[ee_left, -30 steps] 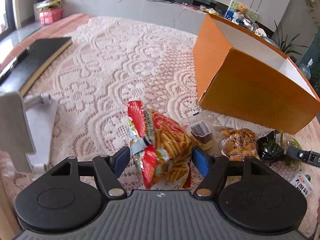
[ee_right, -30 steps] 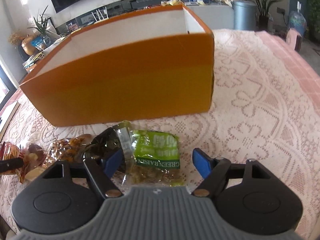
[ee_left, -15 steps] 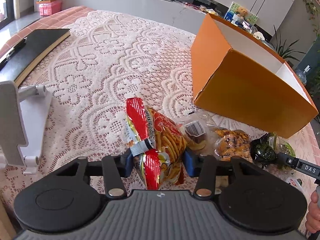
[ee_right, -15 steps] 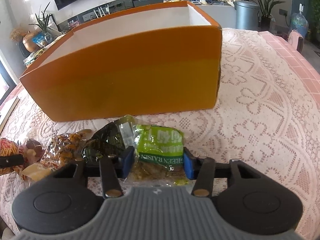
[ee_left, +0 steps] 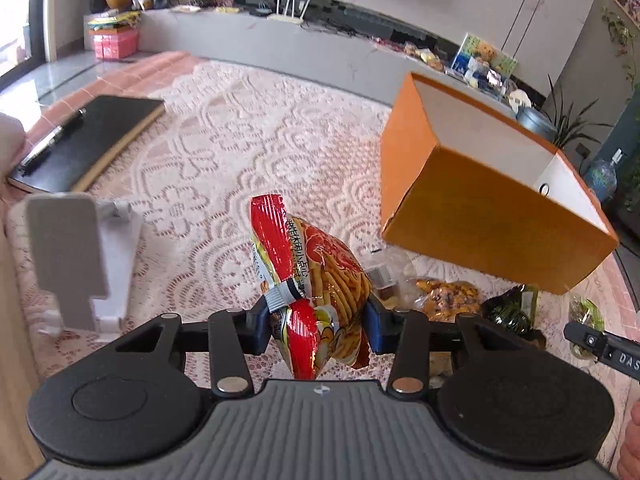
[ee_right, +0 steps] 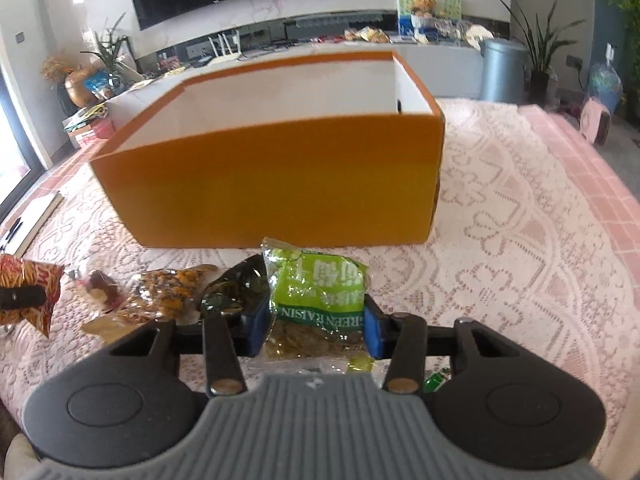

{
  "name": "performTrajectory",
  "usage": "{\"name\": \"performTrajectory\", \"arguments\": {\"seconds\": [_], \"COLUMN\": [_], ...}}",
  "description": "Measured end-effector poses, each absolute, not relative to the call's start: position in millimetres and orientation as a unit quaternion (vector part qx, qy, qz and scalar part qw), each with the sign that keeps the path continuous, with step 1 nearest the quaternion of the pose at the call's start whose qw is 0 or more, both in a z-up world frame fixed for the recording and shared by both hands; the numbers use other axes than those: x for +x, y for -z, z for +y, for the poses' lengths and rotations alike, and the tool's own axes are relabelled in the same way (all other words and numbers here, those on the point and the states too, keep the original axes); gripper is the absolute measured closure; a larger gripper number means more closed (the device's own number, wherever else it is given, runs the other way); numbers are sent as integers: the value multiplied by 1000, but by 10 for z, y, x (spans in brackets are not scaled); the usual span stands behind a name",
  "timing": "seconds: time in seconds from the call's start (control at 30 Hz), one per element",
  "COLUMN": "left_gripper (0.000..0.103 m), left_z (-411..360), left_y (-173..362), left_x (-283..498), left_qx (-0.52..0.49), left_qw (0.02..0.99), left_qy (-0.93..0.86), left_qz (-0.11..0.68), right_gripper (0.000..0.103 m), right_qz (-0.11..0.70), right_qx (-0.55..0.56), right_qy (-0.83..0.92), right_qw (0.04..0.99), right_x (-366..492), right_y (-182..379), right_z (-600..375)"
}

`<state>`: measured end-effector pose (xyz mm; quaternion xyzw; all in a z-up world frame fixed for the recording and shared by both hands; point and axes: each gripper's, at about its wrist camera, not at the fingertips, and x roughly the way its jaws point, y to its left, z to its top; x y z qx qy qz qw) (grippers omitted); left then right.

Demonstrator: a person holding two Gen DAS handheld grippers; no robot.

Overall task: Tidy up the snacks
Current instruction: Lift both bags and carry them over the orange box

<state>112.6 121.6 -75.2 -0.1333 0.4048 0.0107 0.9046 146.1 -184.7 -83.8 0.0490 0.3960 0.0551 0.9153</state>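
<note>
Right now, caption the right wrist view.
Right claw shut on green raisin bag before open orange box.

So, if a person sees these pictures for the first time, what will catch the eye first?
Most likely the big orange box, open on top, standing on the lace tablecloth. Next, the two bright packets: the left gripper pinches a red snack bag, and the right gripper pinches a green raisin packet before the box.
</note>
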Motion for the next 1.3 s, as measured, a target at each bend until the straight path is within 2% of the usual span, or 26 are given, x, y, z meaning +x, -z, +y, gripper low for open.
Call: {"name": "performTrajectory", "arguments": {"seconds": [0.37,0.73,1.3], "left_gripper": [53,53,54], "left_z": [1010,653,364], "left_y": [260,-147,-463], "left_x": [900,947,1497], "left_qx": [-121,-93,-72], "left_qw": [925,936,942], "left_qy": [21,87,131], "left_qz": [360,329,301], "right_gripper": [60,61,61], "right_qz": [357,334,289], "right_qx": [16,28,-20], "right_qy": [-86,-124,-134], "right_qw": [930,934,948], "right_x": [1099,1016,1616], "right_y": [398,-67,-608], "right_z": [-1721,-1708,-1623]}}
